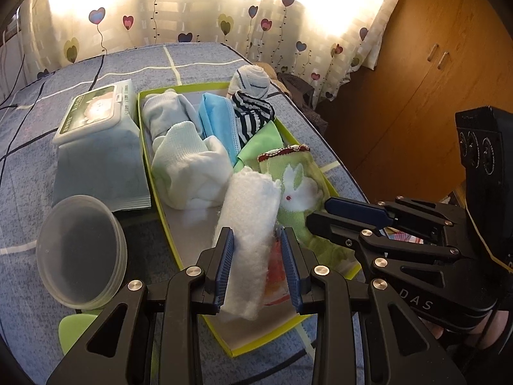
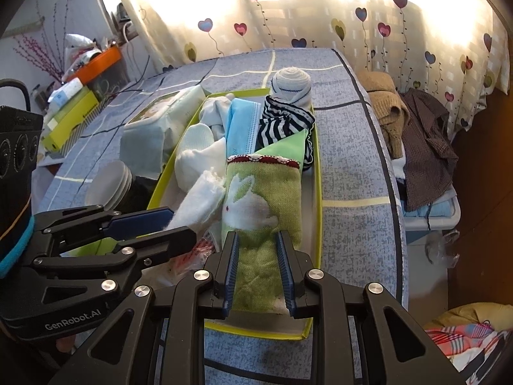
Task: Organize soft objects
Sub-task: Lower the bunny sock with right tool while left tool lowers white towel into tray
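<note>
At the lower centre of each wrist view, in the yellow-green box (image 1: 146, 147), a fluffy white cloth roll (image 1: 247, 234) is clamped by the left gripper (image 1: 260, 268) and a limp green rabbit towel (image 2: 261, 224) by the right gripper (image 2: 259, 271), both judged light, squashy and best pinched mid-body

Backlit curtain (image 1: 179, 9) glares white; foreground dim, fisheye edges bent and dark.

Wipes pack (image 1: 96, 118) & clear lids (image 1: 80, 253) beside box, heart curtain (image 1: 192, 9) behind.

Backlit heart-print curtain (image 1: 179, 16), wooden wardrobe (image 1: 426, 73)
</note>
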`<action>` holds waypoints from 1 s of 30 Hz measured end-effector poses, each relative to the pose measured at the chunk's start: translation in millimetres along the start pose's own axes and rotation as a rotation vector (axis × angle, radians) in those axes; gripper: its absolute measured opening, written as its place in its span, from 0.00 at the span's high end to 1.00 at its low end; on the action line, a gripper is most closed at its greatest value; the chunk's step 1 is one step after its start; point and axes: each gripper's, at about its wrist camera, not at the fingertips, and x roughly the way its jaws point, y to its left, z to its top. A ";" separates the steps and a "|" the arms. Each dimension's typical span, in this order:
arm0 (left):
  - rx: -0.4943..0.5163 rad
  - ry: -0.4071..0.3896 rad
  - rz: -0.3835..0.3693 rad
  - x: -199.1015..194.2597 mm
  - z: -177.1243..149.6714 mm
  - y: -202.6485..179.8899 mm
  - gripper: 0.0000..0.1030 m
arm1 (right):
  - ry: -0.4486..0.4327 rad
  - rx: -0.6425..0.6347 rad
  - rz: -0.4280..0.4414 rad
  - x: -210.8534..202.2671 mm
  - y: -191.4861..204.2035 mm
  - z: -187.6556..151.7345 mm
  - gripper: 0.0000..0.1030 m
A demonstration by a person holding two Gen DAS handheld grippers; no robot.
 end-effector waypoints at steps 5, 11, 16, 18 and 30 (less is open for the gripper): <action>0.007 -0.030 -0.013 -13.9 -2.0 -2.2 0.69 | -0.003 -0.011 0.006 -7.8 1.3 -0.8 0.74; -0.017 -0.034 -0.003 -14.6 -1.1 4.6 0.69 | 0.000 -0.022 -0.006 -7.4 4.0 -2.4 0.54; -0.023 0.009 0.021 0.4 0.9 7.4 0.69 | 0.019 -0.014 -0.004 5.0 1.2 -2.4 0.54; -0.019 0.028 0.028 7.6 -0.1 5.8 0.69 | 0.027 -0.007 -0.006 12.6 0.3 -2.4 0.56; -0.131 -0.047 0.059 -7.0 -2.3 14.9 0.79 | -0.041 -0.026 0.028 -1.9 6.1 2.3 0.74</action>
